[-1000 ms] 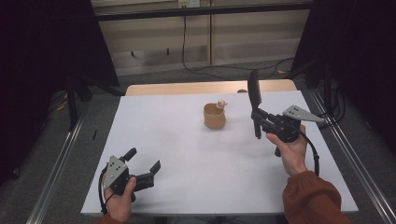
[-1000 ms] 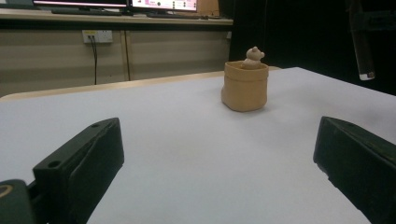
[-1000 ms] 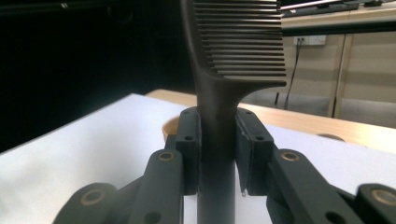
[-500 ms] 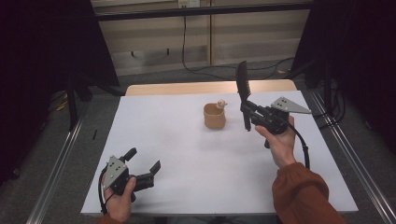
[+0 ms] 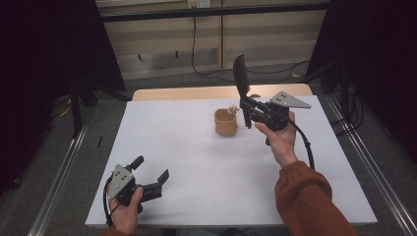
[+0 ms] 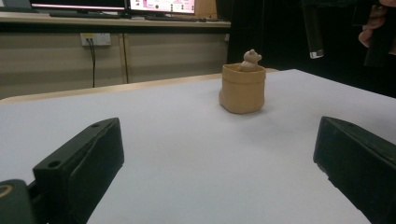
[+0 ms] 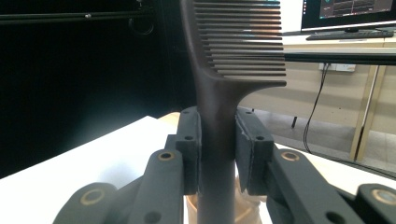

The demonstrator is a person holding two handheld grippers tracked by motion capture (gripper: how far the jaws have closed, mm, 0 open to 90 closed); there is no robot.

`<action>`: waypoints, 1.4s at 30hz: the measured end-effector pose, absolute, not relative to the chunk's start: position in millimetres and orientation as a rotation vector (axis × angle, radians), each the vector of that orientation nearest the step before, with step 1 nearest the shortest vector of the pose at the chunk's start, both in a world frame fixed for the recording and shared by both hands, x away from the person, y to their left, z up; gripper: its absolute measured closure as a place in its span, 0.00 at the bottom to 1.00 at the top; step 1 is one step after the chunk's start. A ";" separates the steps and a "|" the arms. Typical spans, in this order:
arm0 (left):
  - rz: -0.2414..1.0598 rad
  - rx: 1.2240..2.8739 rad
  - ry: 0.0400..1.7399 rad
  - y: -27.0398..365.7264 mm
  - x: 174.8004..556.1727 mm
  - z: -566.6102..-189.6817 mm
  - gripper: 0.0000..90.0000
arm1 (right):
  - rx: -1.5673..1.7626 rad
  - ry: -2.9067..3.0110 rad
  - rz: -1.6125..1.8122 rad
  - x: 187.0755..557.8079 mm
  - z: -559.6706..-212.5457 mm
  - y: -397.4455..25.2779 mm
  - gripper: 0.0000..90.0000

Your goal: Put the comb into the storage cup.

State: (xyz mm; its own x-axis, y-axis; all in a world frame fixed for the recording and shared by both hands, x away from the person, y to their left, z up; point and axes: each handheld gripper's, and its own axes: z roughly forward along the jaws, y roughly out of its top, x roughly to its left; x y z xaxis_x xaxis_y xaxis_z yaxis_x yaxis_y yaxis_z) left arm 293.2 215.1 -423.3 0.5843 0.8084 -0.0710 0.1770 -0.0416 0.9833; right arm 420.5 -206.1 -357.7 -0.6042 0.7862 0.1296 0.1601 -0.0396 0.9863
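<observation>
- Gripped between the jaws of the right gripper [image 5: 244, 109] is a dark comb [image 5: 240, 74]; in the right gripper view the two jaws are pressed on both sides of the comb [image 7: 219, 112] handle, with the teeth at the top.
- Nearest to the person, the left gripper [image 5: 150, 173] is held low over the front left part of the white table [image 5: 196, 162], with its jaws wide apart and nothing between them.
- In the left gripper view, bare table surface is seen between the two black jaws, and the cup [image 6: 242, 87] stands farther off, a little right of the middle.
- Farther on, the comb is held upright in the air, just beside the tan cup [image 5: 226, 122] and above its right side; no contact between them is visible.
- A small pale figure [image 5: 232, 108] is seen at the rim of the cup; whether it is a bear cannot be told for sure.
- The step in hand is judged to be the placing of the comb into the cup, handle end down.
- To do it well, the comb should be kept vertical and brought over the open mouth, clear of the figure.
- The comb should be lowered slowly, because the cup looks light and could be tipped by a push on the rim.
- The jaws should be opened only when the handle is well inside the cup.
- If the cup slides, it could be steadied with the left gripper.
</observation>
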 end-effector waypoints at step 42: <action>0.616 1.559 0.855 216.2 293.3 -423.4 0.02 | 0.978 1.789 1.675 483.5 -357.8 -165.3 0.81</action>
State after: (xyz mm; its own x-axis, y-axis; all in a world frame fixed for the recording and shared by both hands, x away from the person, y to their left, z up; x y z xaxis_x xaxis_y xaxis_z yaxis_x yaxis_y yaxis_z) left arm 293.3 216.2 -423.4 0.5906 0.8032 -0.0784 0.1796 -0.0361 0.9831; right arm 483.5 -165.3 -357.8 -0.6181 0.7777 0.1143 0.1652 -0.0136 0.9862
